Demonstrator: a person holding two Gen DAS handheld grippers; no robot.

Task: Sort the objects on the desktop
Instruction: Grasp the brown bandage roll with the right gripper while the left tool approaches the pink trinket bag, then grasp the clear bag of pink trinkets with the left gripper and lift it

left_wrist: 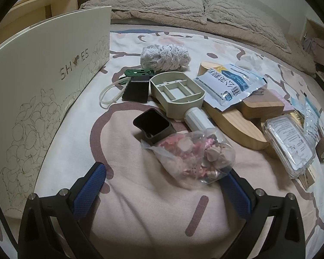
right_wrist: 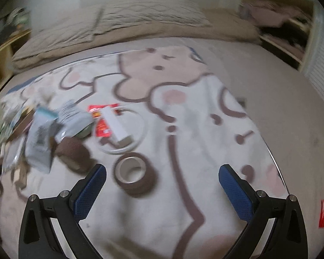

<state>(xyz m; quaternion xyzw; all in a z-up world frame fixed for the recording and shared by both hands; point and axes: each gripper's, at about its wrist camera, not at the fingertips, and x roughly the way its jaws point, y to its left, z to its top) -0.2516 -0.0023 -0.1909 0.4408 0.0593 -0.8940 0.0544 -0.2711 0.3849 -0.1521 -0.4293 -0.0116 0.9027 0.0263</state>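
Both grippers hover over the bed, jaws spread wide and empty. The left gripper (left_wrist: 162,177) faces a bead bag (left_wrist: 192,157) beside the shoebox (left_wrist: 43,82) at the left edge. The right gripper (right_wrist: 162,177) sits near a tape roll (right_wrist: 135,176), with bare blanket (right_wrist: 205,129) toward the right edge.

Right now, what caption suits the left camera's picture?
Open left tongs hover before a clear bag of pink bits beside a shoe box.

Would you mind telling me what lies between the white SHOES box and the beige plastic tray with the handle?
In the left wrist view, between the SHOES box and the beige tray lie a black rectangular pad, a looped white cable tie and a green clip.
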